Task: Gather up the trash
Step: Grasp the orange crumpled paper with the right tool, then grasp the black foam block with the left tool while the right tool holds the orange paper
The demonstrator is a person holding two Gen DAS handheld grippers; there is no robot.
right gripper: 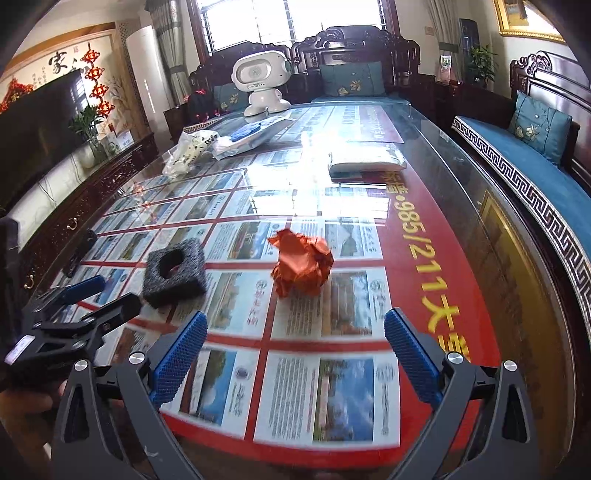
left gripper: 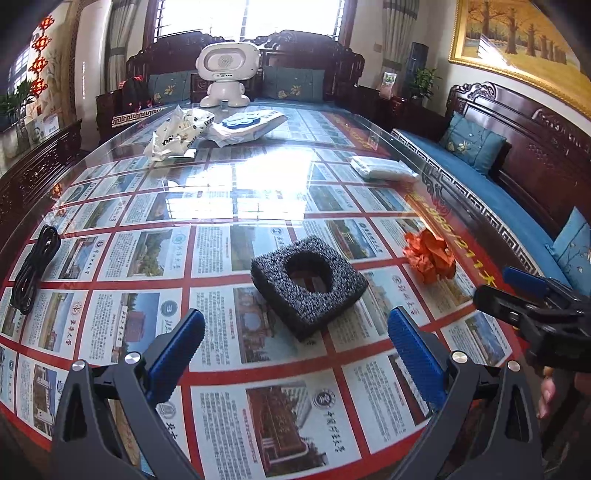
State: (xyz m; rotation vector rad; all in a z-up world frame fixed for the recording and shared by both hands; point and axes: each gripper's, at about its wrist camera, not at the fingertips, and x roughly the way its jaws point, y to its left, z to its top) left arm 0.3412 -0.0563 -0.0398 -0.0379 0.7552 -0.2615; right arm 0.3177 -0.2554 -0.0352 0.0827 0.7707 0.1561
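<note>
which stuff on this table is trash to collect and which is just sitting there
Likely trash:
orange crumpled paper
black foam block
crumpled white wrapper

Probably just lying about:
white robot toy
black cable
folded white pack
white and blue bag

Home living room: carved wooden sofas (left gripper: 524,155) with cushions, television (right gripper: 40,122), framed painting (left gripper: 517,40), curtained window (right gripper: 291,22).

Bright window (left gripper: 251,18), carved wooden sofas (left gripper: 517,147)
</note>
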